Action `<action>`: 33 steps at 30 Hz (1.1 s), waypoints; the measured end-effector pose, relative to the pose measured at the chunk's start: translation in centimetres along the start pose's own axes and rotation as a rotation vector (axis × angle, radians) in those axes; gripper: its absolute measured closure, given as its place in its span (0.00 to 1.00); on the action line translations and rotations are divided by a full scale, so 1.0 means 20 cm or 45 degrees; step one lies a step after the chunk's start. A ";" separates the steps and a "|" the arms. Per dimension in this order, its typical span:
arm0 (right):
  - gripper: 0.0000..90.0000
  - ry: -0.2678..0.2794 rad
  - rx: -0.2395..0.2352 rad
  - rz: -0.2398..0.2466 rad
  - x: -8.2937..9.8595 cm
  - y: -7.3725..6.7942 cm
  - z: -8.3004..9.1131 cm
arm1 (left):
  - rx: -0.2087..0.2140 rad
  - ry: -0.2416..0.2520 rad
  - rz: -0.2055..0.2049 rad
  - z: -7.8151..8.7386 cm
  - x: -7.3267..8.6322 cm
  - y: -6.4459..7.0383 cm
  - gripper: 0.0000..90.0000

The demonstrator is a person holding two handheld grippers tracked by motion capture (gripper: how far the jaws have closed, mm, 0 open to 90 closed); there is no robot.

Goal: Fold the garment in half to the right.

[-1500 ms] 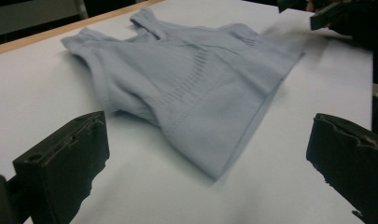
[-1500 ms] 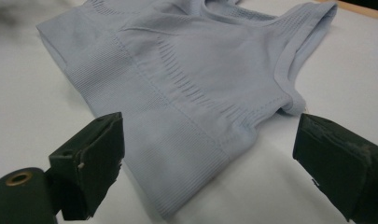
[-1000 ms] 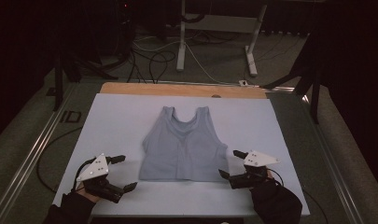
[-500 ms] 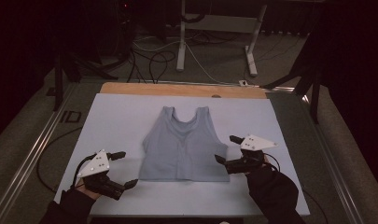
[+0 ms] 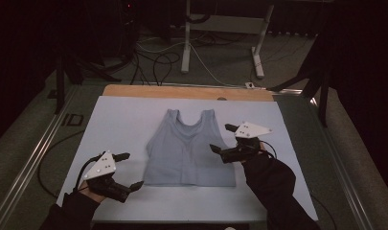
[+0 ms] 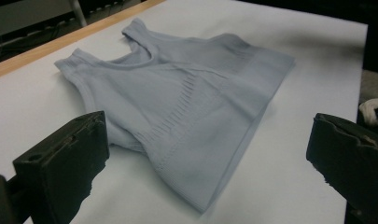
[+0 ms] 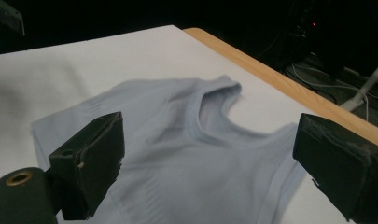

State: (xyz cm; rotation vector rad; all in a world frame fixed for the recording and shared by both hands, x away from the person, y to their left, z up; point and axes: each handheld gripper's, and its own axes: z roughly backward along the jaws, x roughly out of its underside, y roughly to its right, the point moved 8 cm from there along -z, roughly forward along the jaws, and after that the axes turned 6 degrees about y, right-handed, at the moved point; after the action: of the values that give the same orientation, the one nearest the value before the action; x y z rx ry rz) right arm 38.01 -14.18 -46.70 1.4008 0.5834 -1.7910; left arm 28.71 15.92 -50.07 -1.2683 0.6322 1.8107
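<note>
High view: one top, pale blue-grey, sleeveless, lying flat on the white sheet that covers the table, near the middle, straps pointing away from the person, hem toward them. One garment only. No boxes, bins or trays on the sheet.

Two grippers, one per hand. Left gripper sits at the near left of the sheet, just off the top's lower-left corner, jaws spread wide, holding nothing. Right gripper is at the top's right edge, about level with the armhole, jaws also wide apart, nothing between them; contact with the cloth can't be judged.

Left gripper view: top ahead, hem corner nearest, both jaws apart.

Right gripper view: top seen through the gap, neckline and one strap centred.

One wooden table edge beyond the sheet.
</note>
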 end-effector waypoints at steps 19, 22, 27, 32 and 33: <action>0.10 0.014 -0.105 0.021 -0.16 -0.02 -0.36 | -0.055 -0.044 0.023 -0.09 -0.05 0.01 0.00; 0.10 0.014 -0.113 0.024 -0.18 -0.02 -0.40 | -0.073 -0.061 0.029 -0.11 -0.04 0.01 0.00; 0.10 0.007 -0.126 0.027 -0.20 -0.01 -0.48 | -0.099 -0.080 0.040 -0.13 -0.04 0.01 0.00; 0.10 -0.003 -0.134 0.020 -0.22 -0.01 -0.57 | -0.122 -0.085 0.068 -0.15 -0.02 0.00 0.00; 0.10 -0.007 -0.141 0.016 -0.22 -0.01 -0.58 | -0.127 -0.089 0.072 -0.15 -0.02 0.00 0.00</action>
State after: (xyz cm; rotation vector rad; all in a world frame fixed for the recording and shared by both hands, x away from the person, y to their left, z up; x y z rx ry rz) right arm 45.29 -4.07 -45.89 1.3212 0.6595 -1.7255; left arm 30.32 13.50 -50.84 -1.2580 0.5496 1.9452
